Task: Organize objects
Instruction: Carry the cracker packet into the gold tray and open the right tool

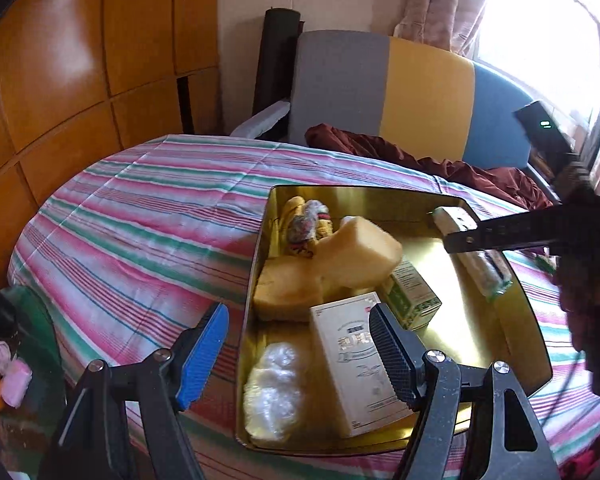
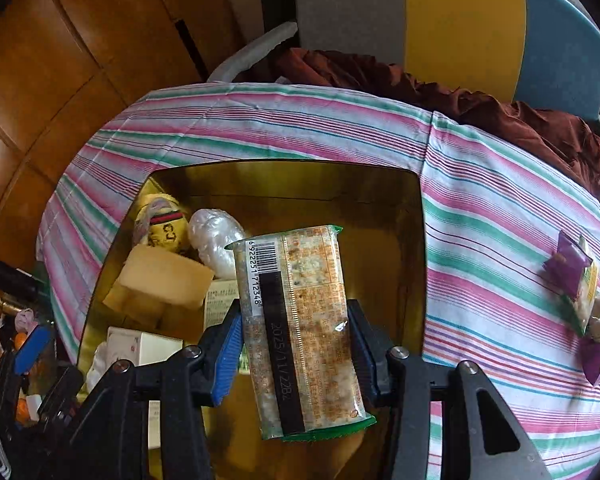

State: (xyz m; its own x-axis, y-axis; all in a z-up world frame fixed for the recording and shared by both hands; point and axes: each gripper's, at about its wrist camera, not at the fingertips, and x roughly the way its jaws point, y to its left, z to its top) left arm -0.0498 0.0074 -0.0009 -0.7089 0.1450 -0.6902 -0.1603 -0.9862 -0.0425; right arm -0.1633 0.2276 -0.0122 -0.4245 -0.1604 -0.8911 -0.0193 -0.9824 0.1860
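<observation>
**Cracker packet held over the gold tin**

Room in the gold tin [image 2: 412, 264] lies along its right side, where bare floor runs from the far wall toward the near rim. The left half is crowded: a yellow sponge block [image 2: 168, 276], a clear plastic wad [image 2: 214, 236], a yellow patterned pouch [image 2: 162, 222] in the far left corner, a white box [image 1: 348, 364] near the near rim and a green-printed carton [image 1: 410, 294] about mid-tin.

The right gripper [image 2: 296, 344] pinches a cracker packet [image 2: 300, 328] by its long sides, blue pad on one edge and black pad on the other, with the barcode end pointing away. The packet hangs above the tin's right half; whether it touches the floor cannot be told.

The left gripper [image 1: 300, 356] stands spread and empty over the tin's near left corner, one pad above the cloth, the other above the white box.

The tin sits on a table under a pink, green and white striped cloth [image 2: 500, 208]. Purple snack packets [image 2: 580, 280] lie on the cloth near the table's right edge, well apart from the tin. Beyond the far edge are a dark red garment [image 1: 440, 160] and a grey, yellow and blue chair back [image 1: 428, 88]; wooden panelling [image 1: 80, 60] fills the left.
</observation>
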